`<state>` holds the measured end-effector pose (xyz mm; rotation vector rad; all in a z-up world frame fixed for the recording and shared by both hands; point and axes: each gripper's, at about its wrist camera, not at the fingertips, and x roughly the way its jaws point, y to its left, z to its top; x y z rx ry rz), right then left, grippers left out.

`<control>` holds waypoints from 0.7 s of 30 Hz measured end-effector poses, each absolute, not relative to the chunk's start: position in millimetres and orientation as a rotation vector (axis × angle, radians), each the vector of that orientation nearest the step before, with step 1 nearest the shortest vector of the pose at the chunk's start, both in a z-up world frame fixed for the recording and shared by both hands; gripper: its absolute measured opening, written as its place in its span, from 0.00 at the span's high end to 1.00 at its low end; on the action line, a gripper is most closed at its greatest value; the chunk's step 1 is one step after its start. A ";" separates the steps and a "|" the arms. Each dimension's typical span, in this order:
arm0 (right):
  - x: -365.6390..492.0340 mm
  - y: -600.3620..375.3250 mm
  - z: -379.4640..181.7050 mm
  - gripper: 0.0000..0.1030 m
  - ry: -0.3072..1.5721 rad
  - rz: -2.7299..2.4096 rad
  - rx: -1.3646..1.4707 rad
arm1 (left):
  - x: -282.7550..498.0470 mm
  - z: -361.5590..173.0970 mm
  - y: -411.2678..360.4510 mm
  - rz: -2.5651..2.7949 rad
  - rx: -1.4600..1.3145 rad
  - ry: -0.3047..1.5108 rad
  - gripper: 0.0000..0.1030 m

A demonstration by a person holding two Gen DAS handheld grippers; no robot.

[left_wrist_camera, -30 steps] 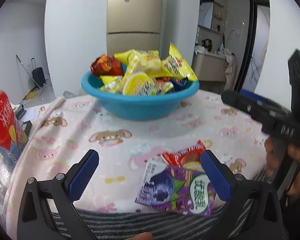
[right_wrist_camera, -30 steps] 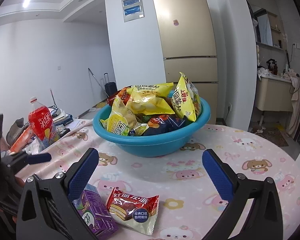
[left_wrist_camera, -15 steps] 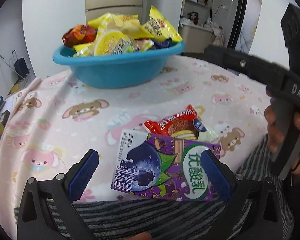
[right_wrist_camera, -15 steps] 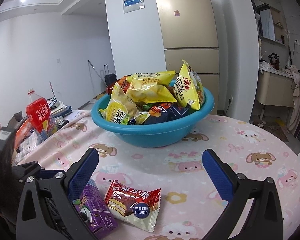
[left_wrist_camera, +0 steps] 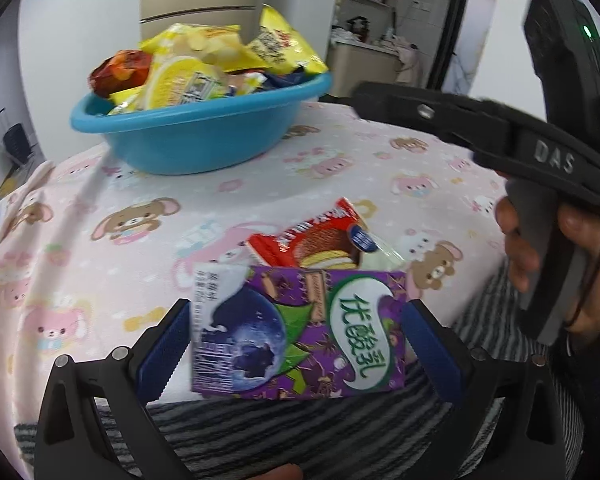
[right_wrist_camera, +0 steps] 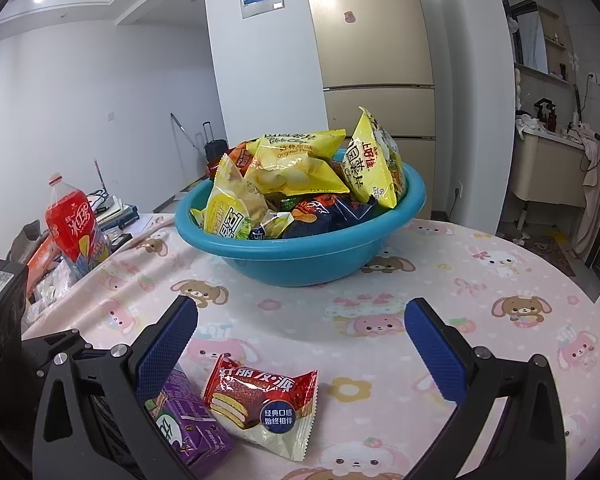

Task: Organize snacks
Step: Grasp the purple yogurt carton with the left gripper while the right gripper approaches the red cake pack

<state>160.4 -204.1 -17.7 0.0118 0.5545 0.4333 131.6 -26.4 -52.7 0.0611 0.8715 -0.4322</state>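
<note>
We have the purple drink carton (left_wrist_camera: 296, 332) lying between the spread fingers of our left gripper (left_wrist_camera: 298, 344) at the near edge of the table.

The carton lies flat on the pink cartoon-print tablecloth (left_wrist_camera: 100, 240), and we cannot tell whether the blue pads (left_wrist_camera: 162, 348) touch its ends. Just behind it, touching its far edge, lies a red-wrapped chocolate pie (left_wrist_camera: 320, 242). Our right gripper (right_wrist_camera: 300, 344) hovers wide open and empty over the cloth, the pie and carton low beside its left finger. Farther back sits the blue basin (right_wrist_camera: 300, 256) heaped with yellow chip bags (right_wrist_camera: 296, 164). A red drink bottle (right_wrist_camera: 76, 228) stands off the table's left side. In the left view, a hand (left_wrist_camera: 560, 264) grips the right gripper's handle.
</note>
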 end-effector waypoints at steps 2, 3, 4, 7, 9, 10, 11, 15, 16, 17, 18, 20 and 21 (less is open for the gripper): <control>160.5 -203.0 -18.8 0.00 0.558 0.433 0.007 | 130.1 -54.2 -32.2 -0.441 0.084 0.876 0.00; 160.7 -203.0 -19.1 0.00 0.560 0.433 0.005 | 129.5 -54.2 -33.5 -0.440 0.091 0.874 0.00; 160.8 -202.4 -19.6 0.00 0.562 0.432 0.003 | 129.0 -54.0 -34.2 -0.439 0.094 0.873 0.00; 161.2 -201.2 -20.5 0.00 0.568 0.431 -0.002 | 128.6 -54.4 -34.2 -0.439 0.089 0.875 0.00; 161.4 -200.6 -21.1 0.00 0.570 0.430 -0.005 | 128.3 -54.2 -34.4 -0.439 0.091 0.874 0.00; 161.4 -200.3 -21.3 0.00 0.571 0.429 -0.007 | 128.3 -54.2 -34.3 -0.437 0.094 0.873 0.00; 161.4 -200.1 -21.6 0.00 0.572 0.429 -0.008 | 128.0 -54.0 -34.8 -0.435 0.100 0.870 0.00; 161.7 -200.1 -22.0 0.00 0.574 0.429 -0.010 | 122.4 -53.5 -45.8 -0.431 0.166 0.852 0.00; 161.9 -200.1 -22.0 0.00 0.575 0.429 -0.010 | 120.6 -53.2 -48.7 -0.430 0.186 0.845 0.00; 162.2 -200.1 -22.3 0.00 0.577 0.429 -0.010 | 119.9 -52.7 -49.7 -0.431 0.196 0.841 0.00; 162.6 -200.6 -22.4 0.00 0.578 0.428 -0.009 | 119.7 -52.6 -49.8 -0.432 0.201 0.841 0.00; 163.4 -201.9 -22.7 0.00 0.580 0.425 -0.004 | 120.4 -51.4 -46.6 -0.430 0.189 0.841 0.00; 163.4 -202.9 -22.5 0.00 0.581 0.423 0.002 | 120.9 -49.6 -43.7 -0.427 0.176 0.836 0.00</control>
